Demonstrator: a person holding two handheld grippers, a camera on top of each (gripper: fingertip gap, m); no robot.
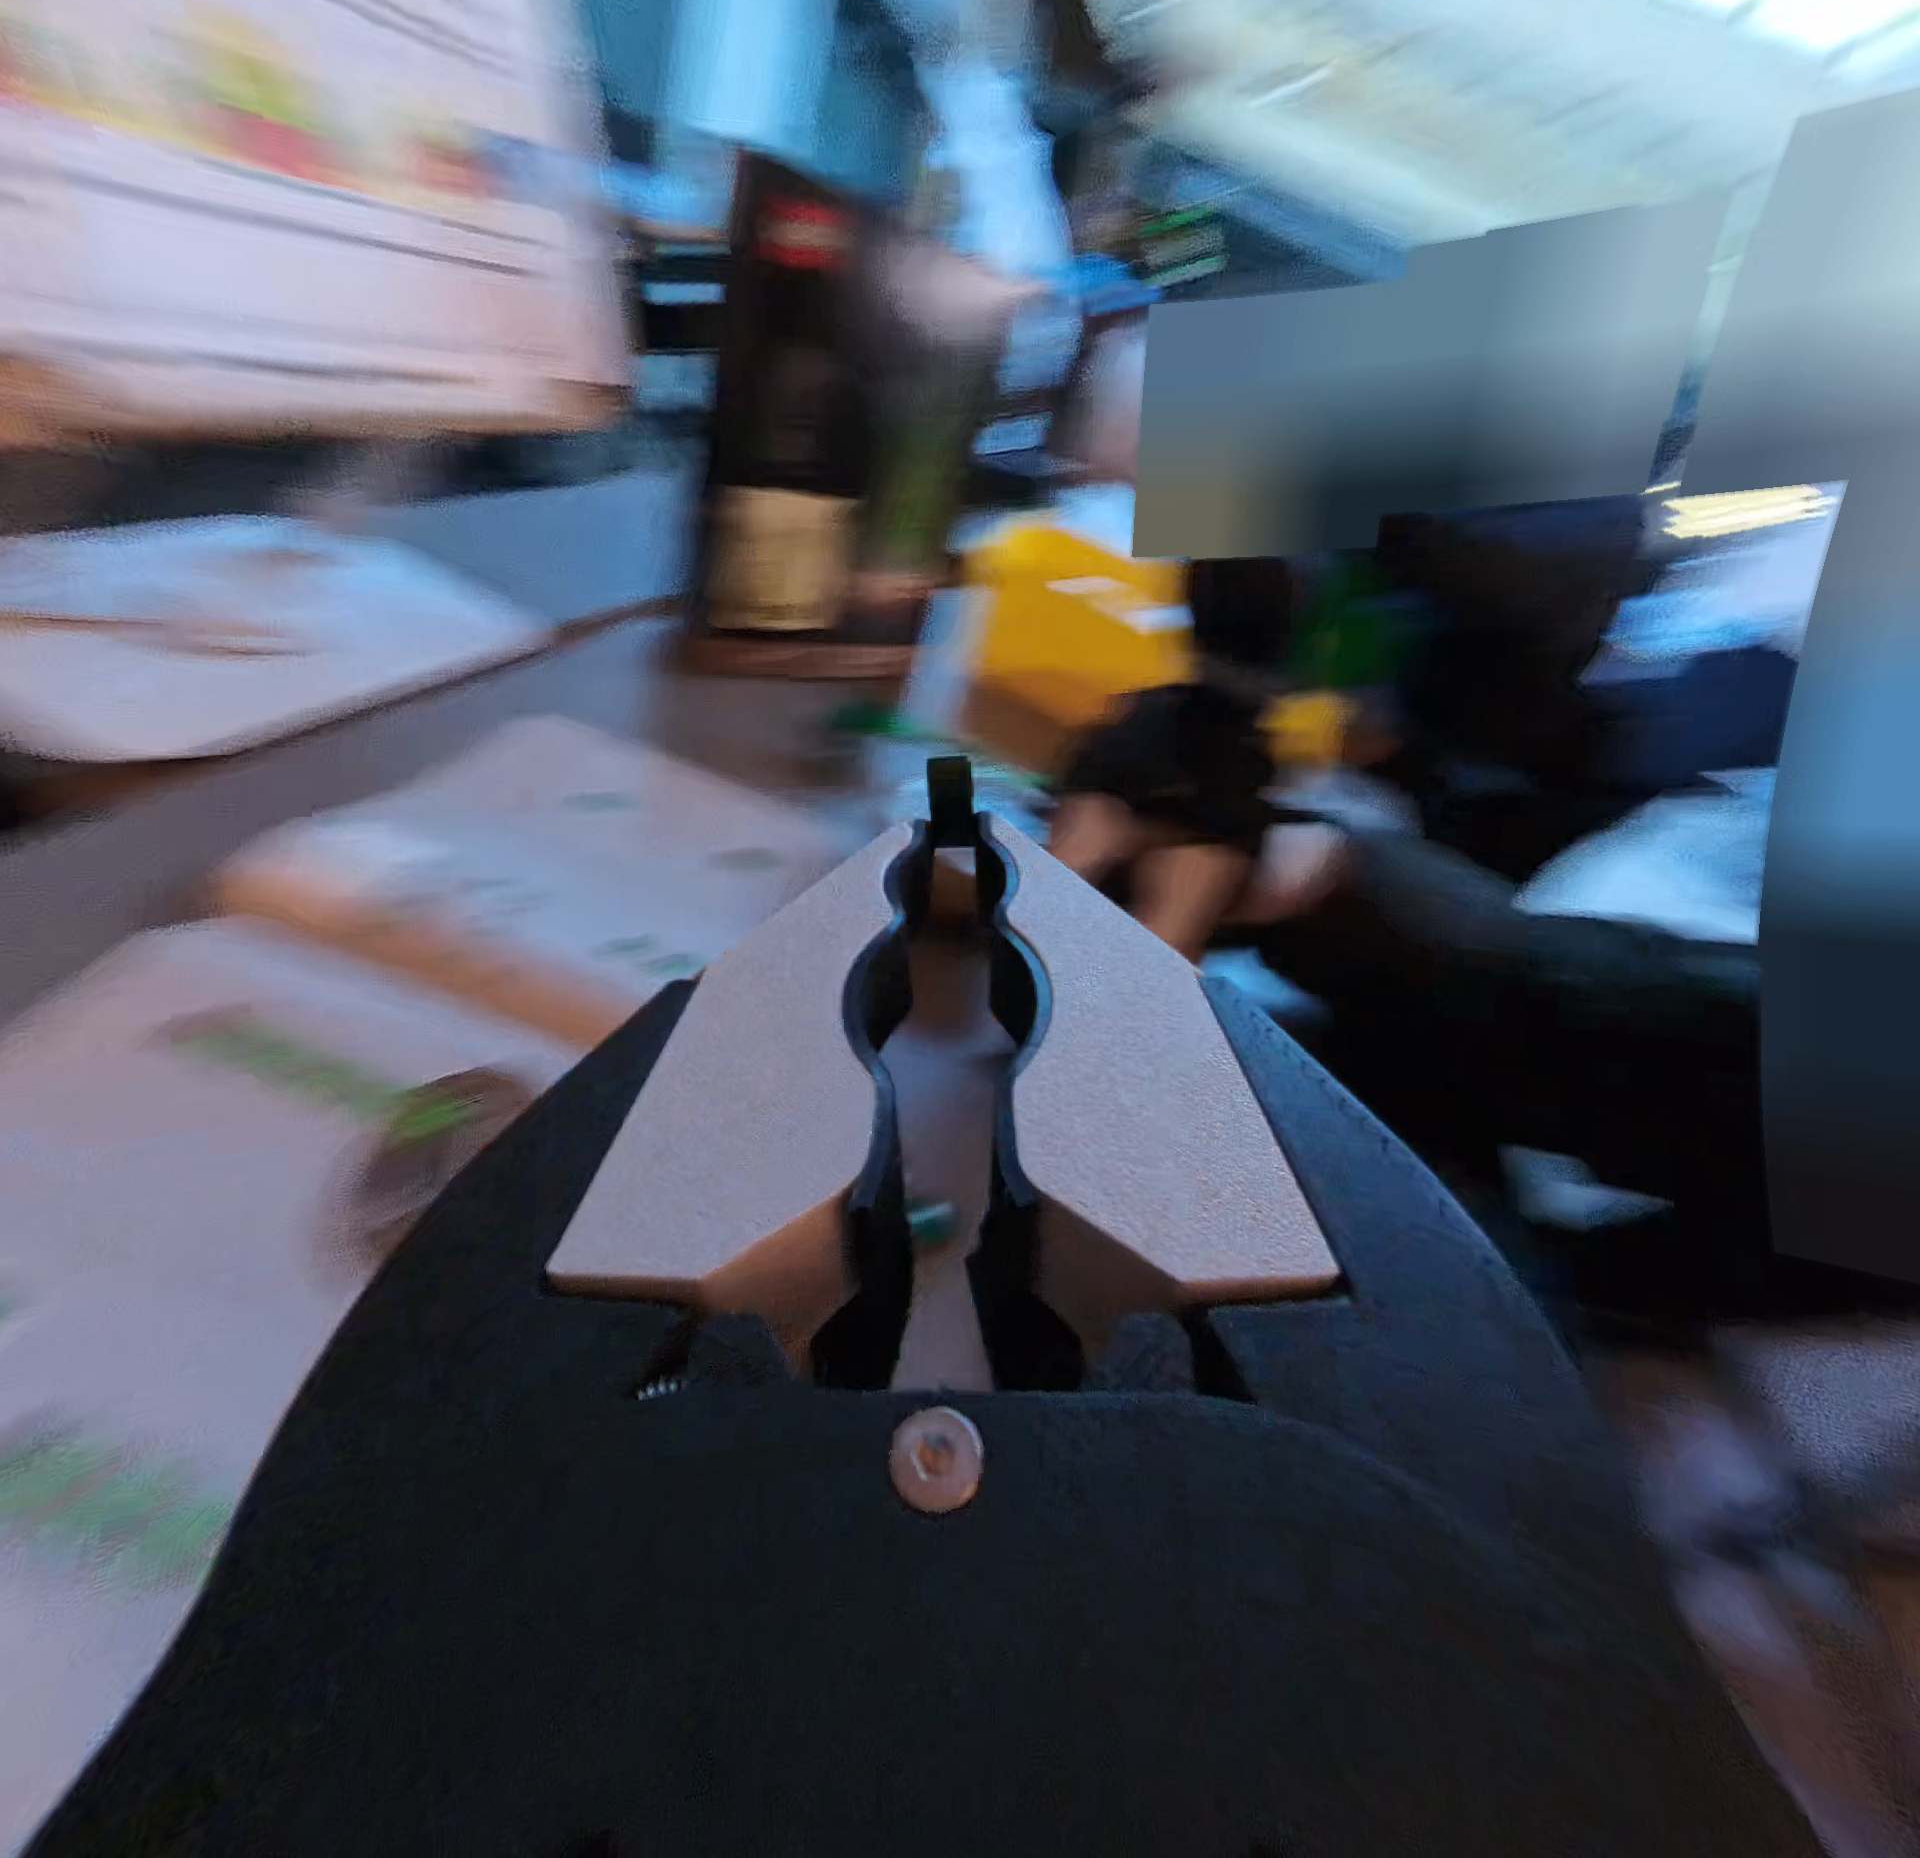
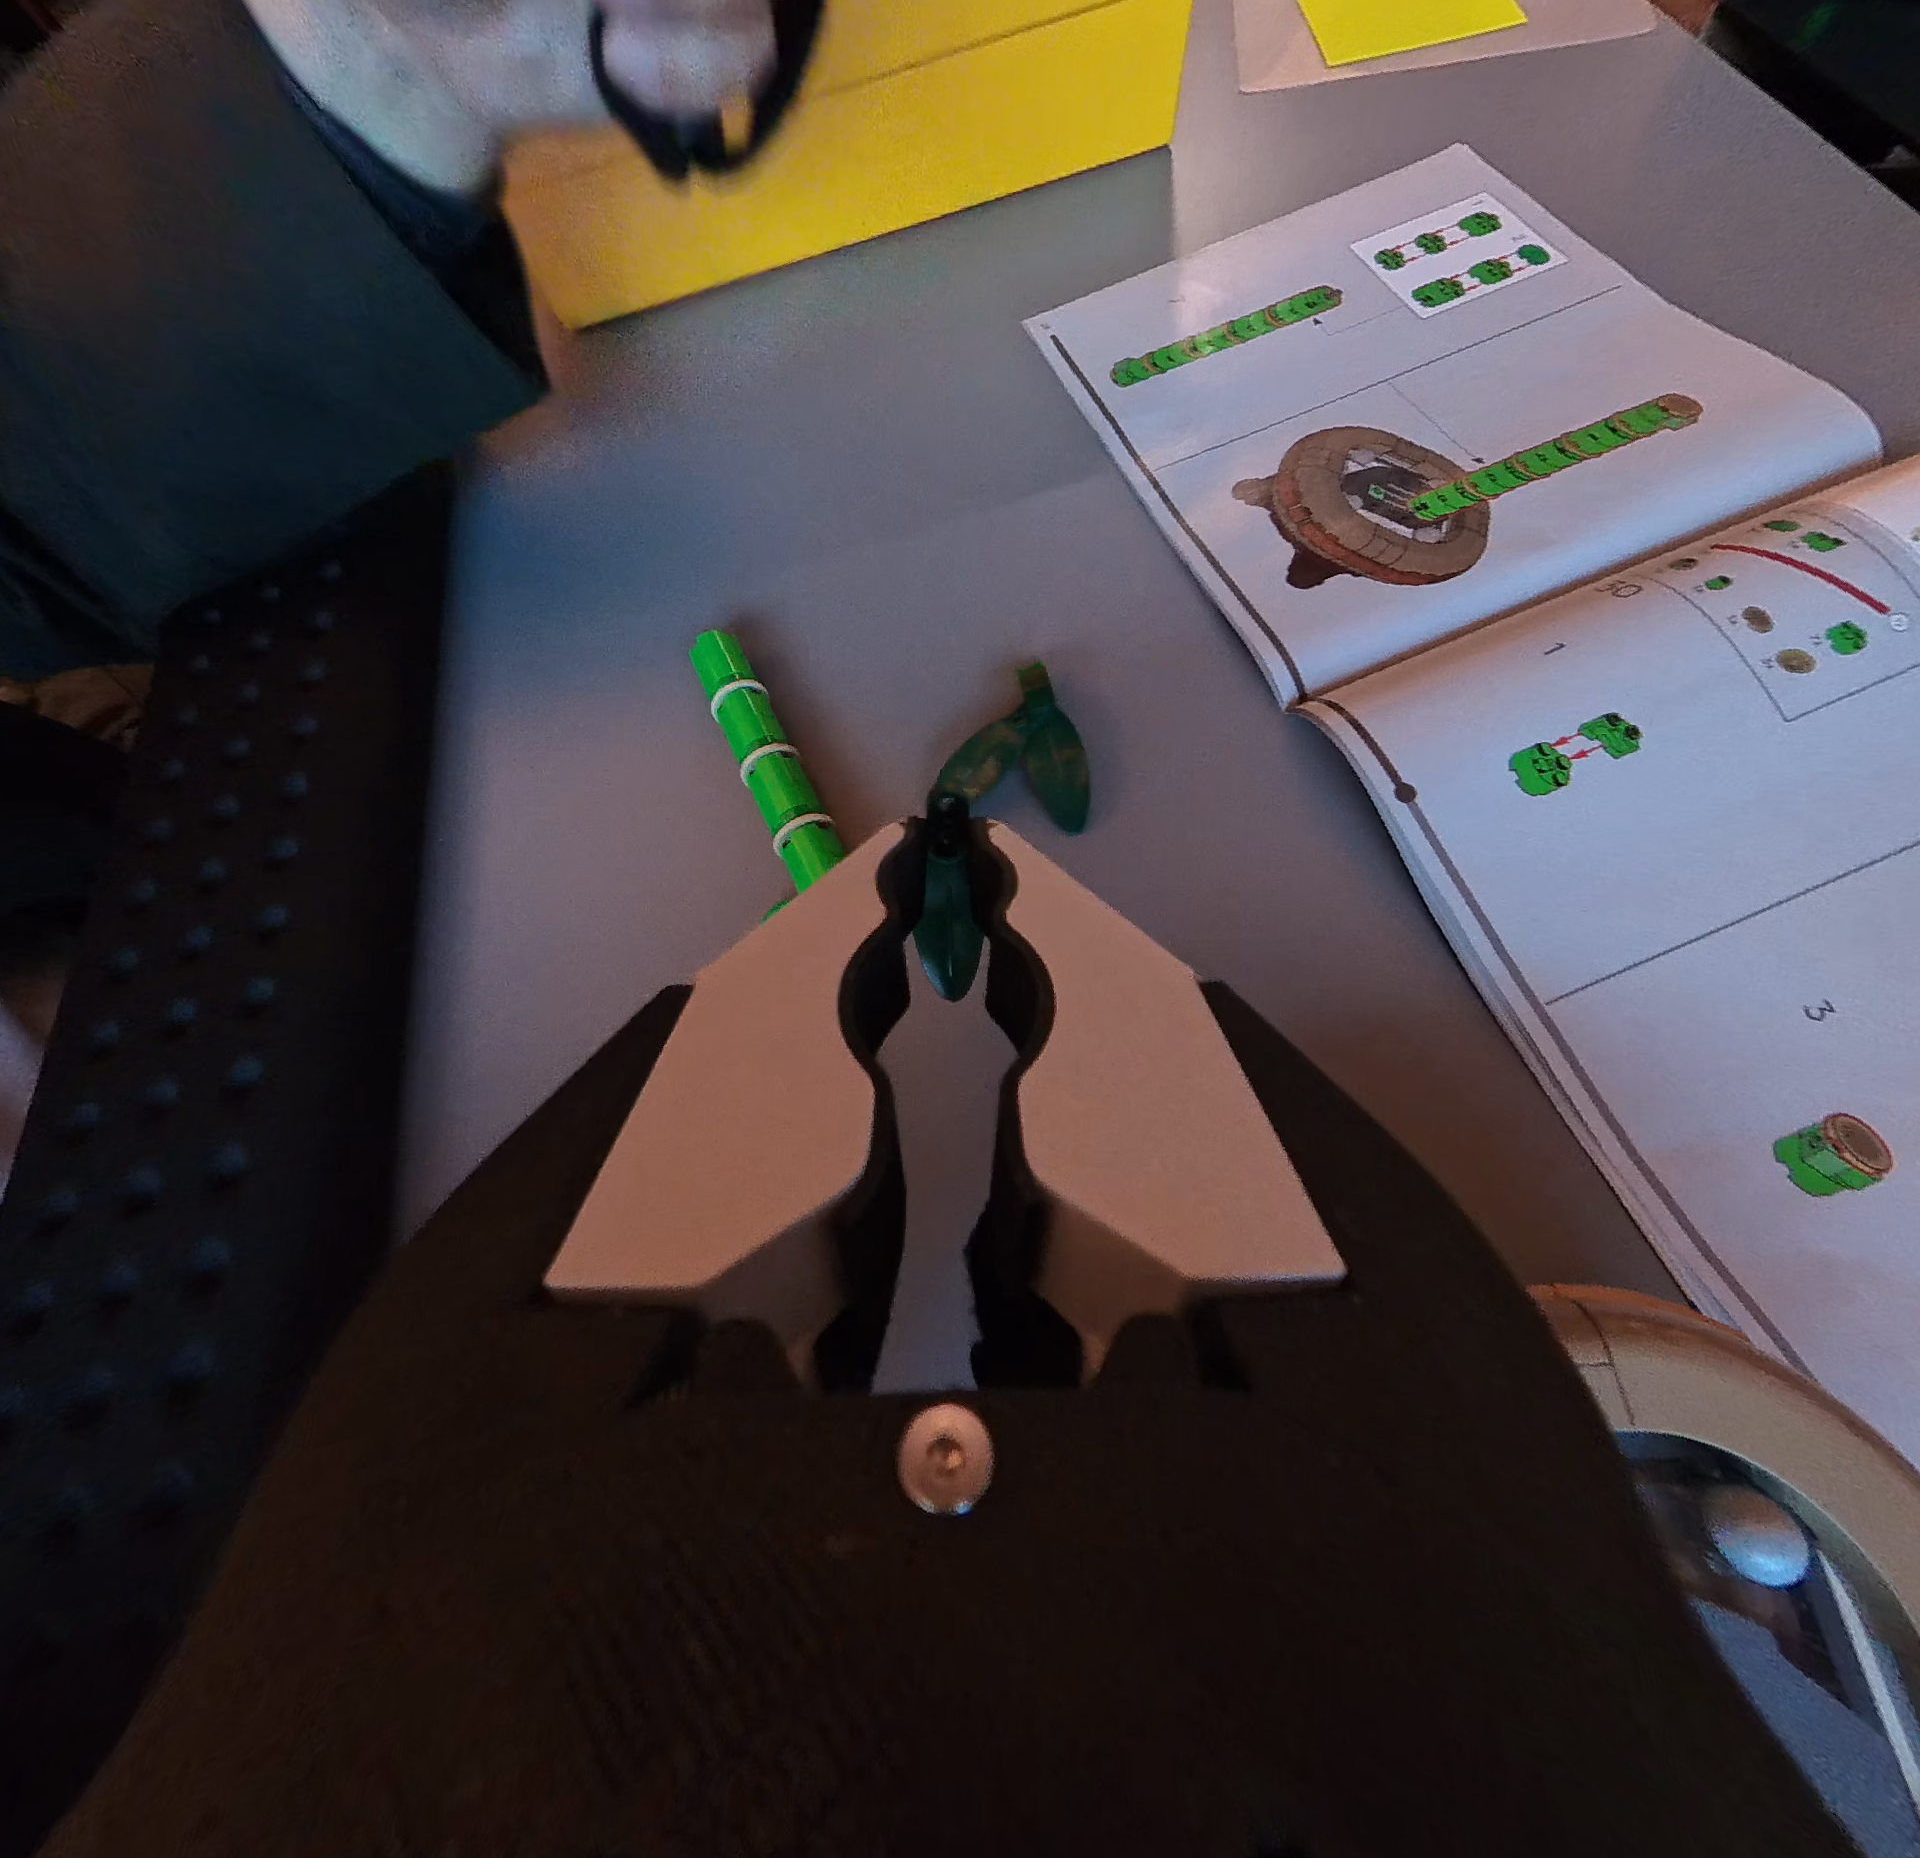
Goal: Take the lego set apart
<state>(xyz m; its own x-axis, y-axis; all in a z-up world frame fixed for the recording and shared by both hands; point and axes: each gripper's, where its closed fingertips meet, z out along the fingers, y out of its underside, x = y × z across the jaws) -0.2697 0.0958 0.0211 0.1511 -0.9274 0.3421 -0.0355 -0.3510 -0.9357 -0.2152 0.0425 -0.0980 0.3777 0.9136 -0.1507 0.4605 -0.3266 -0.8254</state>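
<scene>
In the right wrist view my right gripper is shut on a dark green leaf piece by its black stem, just above the grey table. The leaf hangs back between the fingers. A bright green bamboo stalk with pale rings lies just left of the tips, and more dark green leaves lie just right. The left wrist view is heavily blurred by motion. There my left gripper is shut on a small dark piece that sticks out past the tips.
An open instruction booklet lies to the right. A yellow box stands at the back. A black studded plate lies on the left. A tan round pot is at the lower right. A blurred hand is at the top left. The grippers' ends are close to 15 cm from one another. It is some 9 cm from my right tips to the bright green bamboo stalk.
</scene>
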